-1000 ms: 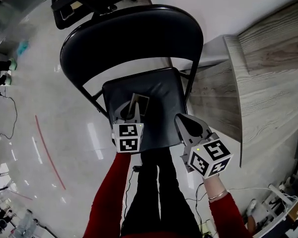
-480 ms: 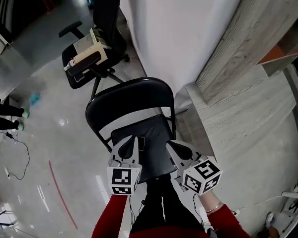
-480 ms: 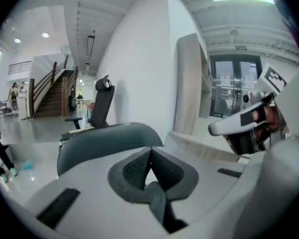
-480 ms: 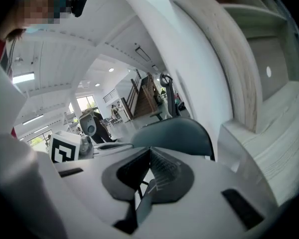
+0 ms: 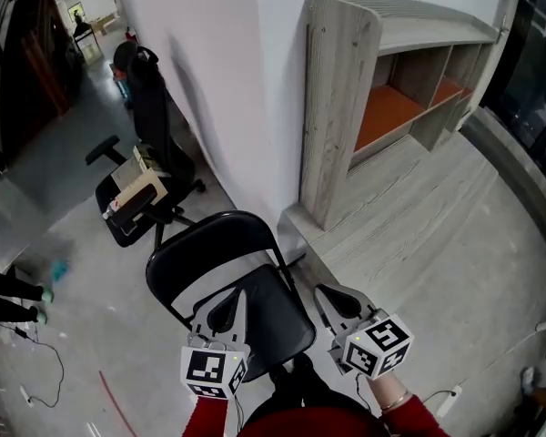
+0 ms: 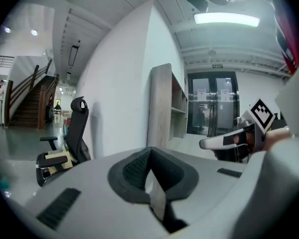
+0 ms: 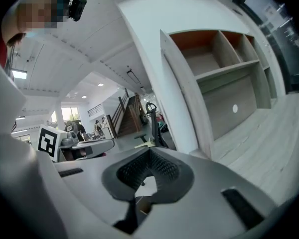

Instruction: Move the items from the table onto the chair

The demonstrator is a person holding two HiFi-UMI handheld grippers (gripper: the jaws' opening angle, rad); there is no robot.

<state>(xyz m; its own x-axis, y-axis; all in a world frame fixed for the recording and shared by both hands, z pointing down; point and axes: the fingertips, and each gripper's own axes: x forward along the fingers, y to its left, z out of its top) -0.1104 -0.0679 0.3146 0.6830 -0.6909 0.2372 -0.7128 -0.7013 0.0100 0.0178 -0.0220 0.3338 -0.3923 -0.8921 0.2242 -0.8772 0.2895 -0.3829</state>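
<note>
A black folding chair (image 5: 209, 253) stands just in front of me, its seat (image 5: 278, 321) partly hidden behind both grippers. My left gripper (image 5: 229, 300) hovers above the seat's left side. It is shut, its pads (image 6: 139, 166) meeting with nothing between them. My right gripper (image 5: 332, 294) hangs over the seat's right edge, level with the left one. In the right gripper view its jaws (image 7: 149, 153) are also shut and empty. The pale wooden table (image 5: 419, 244) to the right shows only bare wood. No loose item is visible on the seat or the table.
A wooden shelf unit (image 5: 391, 89) with orange-backed compartments stands on the table against the white wall (image 5: 209, 80). A black office chair (image 5: 141, 189) loaded with boxes sits to the left on the glossy floor. A white cable (image 5: 491, 362) runs along the floor at lower right.
The head view has swung up from the chair seat toward the wall and shelf. Both grippers have lifted off the seat. The flat item by the left gripper is now out of sight.
</note>
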